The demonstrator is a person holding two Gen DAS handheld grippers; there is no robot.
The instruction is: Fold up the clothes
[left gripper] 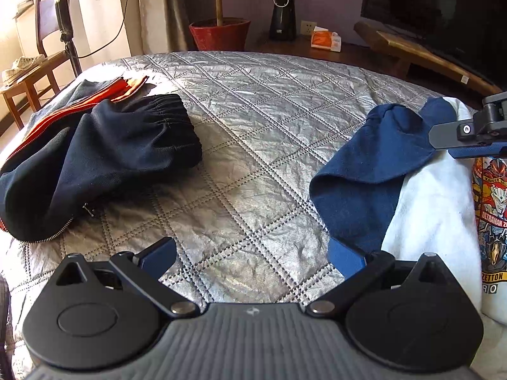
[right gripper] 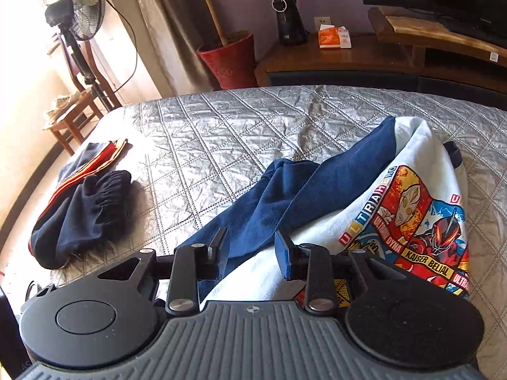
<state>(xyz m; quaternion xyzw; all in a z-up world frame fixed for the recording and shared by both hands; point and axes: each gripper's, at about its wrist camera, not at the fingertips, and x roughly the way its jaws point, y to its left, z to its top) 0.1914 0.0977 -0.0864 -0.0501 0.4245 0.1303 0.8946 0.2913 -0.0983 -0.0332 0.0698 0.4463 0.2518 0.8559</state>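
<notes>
A white T-shirt with blue sleeves and a cartoon print (right gripper: 408,218) lies crumpled on the silver quilted bed (right gripper: 221,133); it also shows at the right of the left wrist view (left gripper: 427,199). Its blue sleeve (left gripper: 364,171) is bunched up. My left gripper (left gripper: 253,259) is open wide over bare quilt, its right finger touching the sleeve's edge. My right gripper (right gripper: 250,250) is open, low over the blue sleeve (right gripper: 285,196) and white body. Its finger tip shows at the right edge of the left wrist view (left gripper: 465,136).
A dark navy jacket with orange stripes and a zip (left gripper: 95,155) lies heaped on the bed's left side (right gripper: 85,209). Beyond the bed stand a red plant pot (left gripper: 220,34), a fan (right gripper: 79,9), a wooden chair (left gripper: 35,72), a TV bench (right gripper: 412,50).
</notes>
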